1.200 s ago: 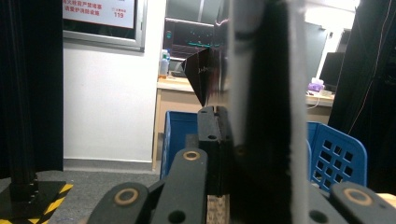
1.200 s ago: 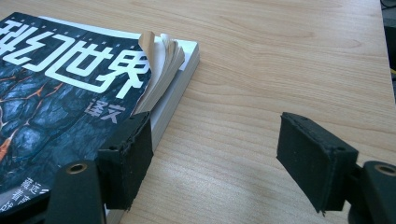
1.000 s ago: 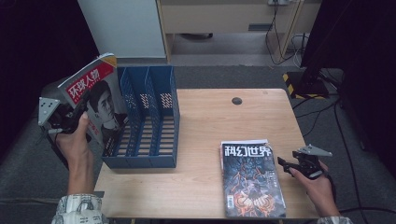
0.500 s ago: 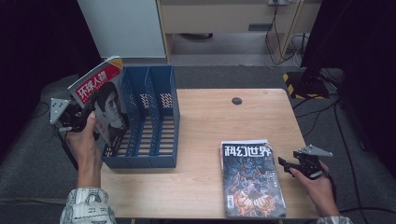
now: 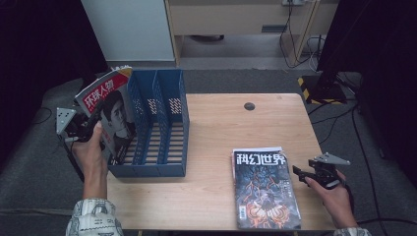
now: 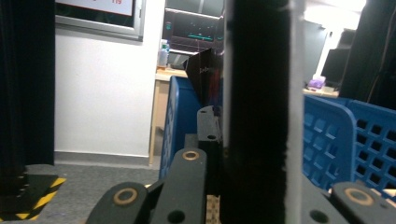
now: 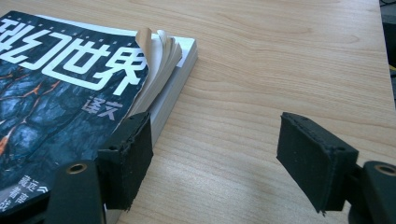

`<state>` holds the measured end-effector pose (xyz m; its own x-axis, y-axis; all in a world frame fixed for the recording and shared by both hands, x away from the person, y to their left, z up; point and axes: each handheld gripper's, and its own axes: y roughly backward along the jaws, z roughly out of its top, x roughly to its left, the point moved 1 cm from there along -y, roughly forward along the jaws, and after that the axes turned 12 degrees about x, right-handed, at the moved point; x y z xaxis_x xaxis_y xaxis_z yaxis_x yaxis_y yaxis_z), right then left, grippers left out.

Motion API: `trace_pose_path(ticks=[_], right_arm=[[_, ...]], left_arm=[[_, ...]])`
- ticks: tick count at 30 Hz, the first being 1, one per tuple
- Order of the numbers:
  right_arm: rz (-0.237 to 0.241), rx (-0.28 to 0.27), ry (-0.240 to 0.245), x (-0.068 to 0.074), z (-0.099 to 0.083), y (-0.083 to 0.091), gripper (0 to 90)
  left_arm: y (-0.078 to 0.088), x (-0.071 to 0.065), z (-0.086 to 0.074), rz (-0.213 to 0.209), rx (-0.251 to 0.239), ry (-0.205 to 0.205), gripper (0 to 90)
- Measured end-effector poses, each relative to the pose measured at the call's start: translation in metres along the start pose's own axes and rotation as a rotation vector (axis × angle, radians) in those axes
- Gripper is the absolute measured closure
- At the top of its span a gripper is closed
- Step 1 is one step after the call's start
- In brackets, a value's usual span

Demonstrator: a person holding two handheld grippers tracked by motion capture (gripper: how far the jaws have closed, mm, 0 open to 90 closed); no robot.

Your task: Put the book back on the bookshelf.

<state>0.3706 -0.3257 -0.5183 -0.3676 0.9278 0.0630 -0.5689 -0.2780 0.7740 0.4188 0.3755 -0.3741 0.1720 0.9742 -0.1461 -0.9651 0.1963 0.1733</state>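
A magazine point(image 5: 110, 110) with a red title and a portrait cover stands tilted at the left wall of the blue file rack point(image 5: 162, 169). My left gripper point(image 5: 96, 130) is shut on the magazine's left edge. In the left gripper view the magazine point(image 6: 257, 116) runs edge-on as a dark band between the jaws of the left gripper point(image 6: 261, 196), with the rack point(image 6: 345, 135) behind. A small stack of magazines point(image 5: 265, 189) with a dark cover lies flat at the table's front right. My right gripper point(image 5: 301, 173) stands open just right of the stack. In the right gripper view the right gripper point(image 7: 215, 158) has bare table between its pads, and the top magazine point(image 7: 70, 93) has a curled corner.
The wooden table point(image 5: 216, 128) has a small dark round hole point(image 5: 250, 106) near its far edge. The rack has three compartments and takes up the table's left end. Cabinets and cables lie on the floor beyond the table.
My left hand has lowered the magazine and brought it a little rightward against the rack's left side. The right hand and the stack have not moved.
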Motion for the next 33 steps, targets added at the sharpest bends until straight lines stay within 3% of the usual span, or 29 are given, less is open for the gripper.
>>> trace_pose_path(ticks=[2, 8, 18, 24, 33], right_arm=[[0.0, 0.003, 0.004, 0.001, 0.0, 0.0, 26.9], [-0.003, 0.004, 0.003, 0.0, 0.0, 0.0, 26.9], [-0.004, 0.007, 0.006, 0.0, 0.0, -0.001, 26.8], [-0.005, 0.009, 0.008, 0.0, -0.001, -0.001, 26.8], [-0.004, 0.019, 0.006, 0.0, -0.001, -0.001, 26.6]], left_arm=[[-0.001, 0.003, -0.002, -0.007, -0.01, 0.026, 85.9], [-0.002, 0.006, -0.009, -0.004, -0.011, 0.035, 86.0], [-0.001, 0.012, -0.023, 0.007, 0.016, 0.05, 85.7], [0.002, 0.009, -0.027, 0.008, 0.044, 0.03, 85.8], [0.014, 0.013, -0.038, 0.034, 0.089, 0.07, 85.7]])
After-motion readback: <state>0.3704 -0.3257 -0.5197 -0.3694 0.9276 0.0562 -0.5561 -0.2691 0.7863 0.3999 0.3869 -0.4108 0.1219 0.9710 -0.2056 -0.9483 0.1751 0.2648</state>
